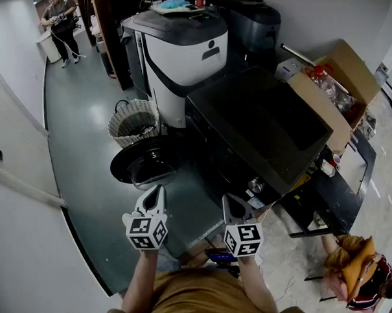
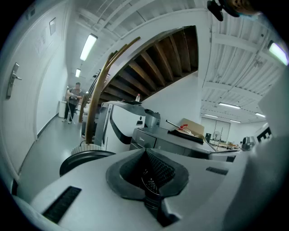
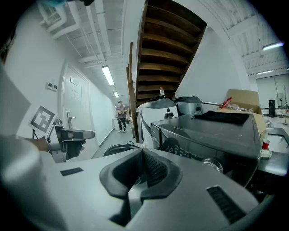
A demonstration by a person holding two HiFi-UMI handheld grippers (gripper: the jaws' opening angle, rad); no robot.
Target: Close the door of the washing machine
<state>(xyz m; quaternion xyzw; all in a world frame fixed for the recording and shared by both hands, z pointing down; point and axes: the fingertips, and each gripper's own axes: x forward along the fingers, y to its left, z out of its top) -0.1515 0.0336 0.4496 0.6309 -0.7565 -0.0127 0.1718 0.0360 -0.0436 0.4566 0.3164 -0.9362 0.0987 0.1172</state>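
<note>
Before the washer (image 1: 262, 133), I hold my left gripper (image 1: 156, 191) and right gripper (image 1: 231, 201) pressed together, empty; its round door (image 1: 142, 162) stands open at left, just beyond my left gripper.

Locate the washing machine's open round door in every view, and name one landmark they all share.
Head view: the door lies left of centre, swung open over the floor.
Left gripper view: the door is at lower left, a dark disc seen almost edge-on.
Right gripper view: the door is low, left of centre, only its dark rim showing.
Shared landmark: the white machine behind the door.
</note>
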